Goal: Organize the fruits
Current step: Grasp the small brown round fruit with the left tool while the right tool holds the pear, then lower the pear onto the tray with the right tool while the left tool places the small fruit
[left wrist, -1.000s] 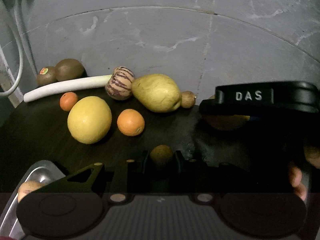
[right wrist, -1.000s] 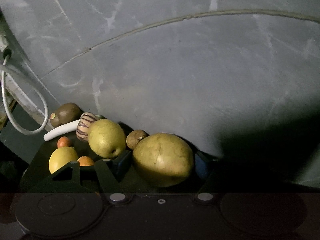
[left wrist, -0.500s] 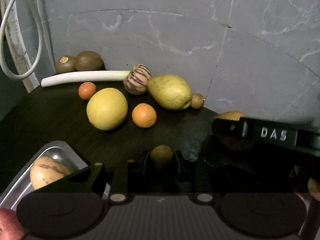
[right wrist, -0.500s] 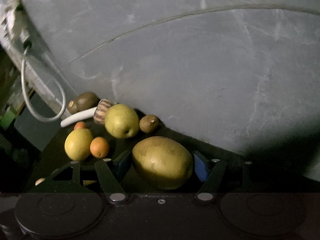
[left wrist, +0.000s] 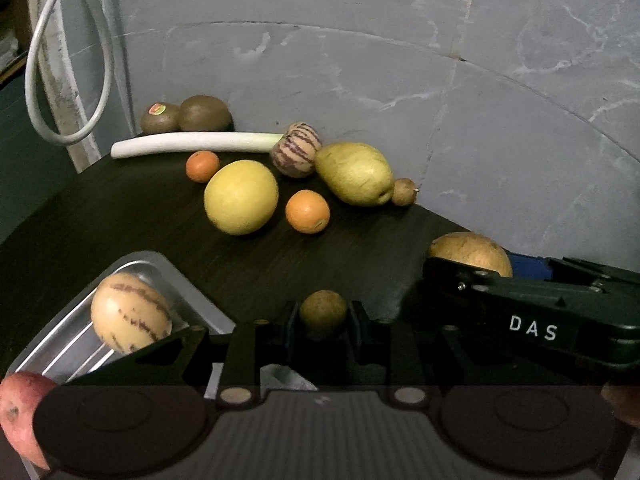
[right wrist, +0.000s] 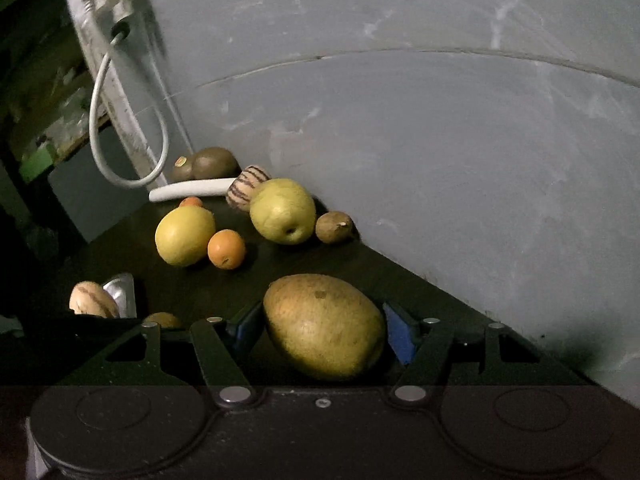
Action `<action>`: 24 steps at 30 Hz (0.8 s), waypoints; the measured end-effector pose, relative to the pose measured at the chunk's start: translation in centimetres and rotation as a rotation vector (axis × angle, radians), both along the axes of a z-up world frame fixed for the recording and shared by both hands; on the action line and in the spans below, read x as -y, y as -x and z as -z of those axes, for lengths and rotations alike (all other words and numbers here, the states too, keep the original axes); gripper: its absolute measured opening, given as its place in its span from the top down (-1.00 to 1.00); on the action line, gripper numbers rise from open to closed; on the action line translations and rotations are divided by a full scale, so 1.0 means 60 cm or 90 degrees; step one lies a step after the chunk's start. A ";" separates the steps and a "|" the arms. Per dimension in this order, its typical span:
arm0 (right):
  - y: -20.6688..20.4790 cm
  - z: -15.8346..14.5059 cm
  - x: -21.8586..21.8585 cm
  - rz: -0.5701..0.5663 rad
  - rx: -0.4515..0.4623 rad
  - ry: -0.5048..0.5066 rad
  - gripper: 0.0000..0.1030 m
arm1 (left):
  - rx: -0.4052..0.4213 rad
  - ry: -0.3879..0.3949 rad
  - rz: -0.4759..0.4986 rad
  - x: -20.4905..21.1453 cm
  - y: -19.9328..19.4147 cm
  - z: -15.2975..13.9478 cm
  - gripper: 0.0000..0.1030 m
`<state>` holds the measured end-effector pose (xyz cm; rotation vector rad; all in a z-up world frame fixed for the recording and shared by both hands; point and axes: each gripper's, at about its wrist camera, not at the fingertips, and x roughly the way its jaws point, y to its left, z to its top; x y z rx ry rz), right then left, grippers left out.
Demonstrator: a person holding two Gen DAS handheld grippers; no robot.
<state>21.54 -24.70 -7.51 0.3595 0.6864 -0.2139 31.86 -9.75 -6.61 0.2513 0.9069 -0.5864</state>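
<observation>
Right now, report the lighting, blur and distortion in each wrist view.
Left wrist view: dim; fisheye bends the wall seams; the fruit is sharp, with a glint on the metal tray. Right wrist view: darker; the socket and cable at top left are motion-smeared; deep shadow lies right of the held brownish fruit.

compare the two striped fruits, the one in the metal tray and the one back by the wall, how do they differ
The striped fruit in the tray is pale cream-yellow with a few thin, broken purple streaks; the striped fruit by the wall is duller and tan, with dense dark stripes. The first lies in the metal tray apart from the loose fruit; the second sits on the dark table, against the green pear and the white stalk's end. Both are rounded with purple striping.
</observation>
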 end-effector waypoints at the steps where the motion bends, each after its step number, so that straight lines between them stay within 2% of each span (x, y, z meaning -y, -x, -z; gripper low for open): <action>1: -0.001 0.001 -0.001 -0.004 0.000 0.006 -0.30 | -0.001 0.001 -0.004 -0.002 0.001 0.000 0.45; 9: -0.015 0.006 -0.010 -0.052 -0.011 0.042 -0.27 | 0.001 0.013 -0.019 -0.012 0.004 -0.010 0.45; 15: -0.014 0.006 -0.018 -0.072 -0.004 0.043 -0.26 | 0.008 0.021 -0.036 -0.026 0.009 -0.020 0.45; 24: -0.024 -0.020 -0.074 -0.149 0.024 0.038 -0.26 | 0.015 0.051 -0.127 -0.098 0.029 -0.045 0.45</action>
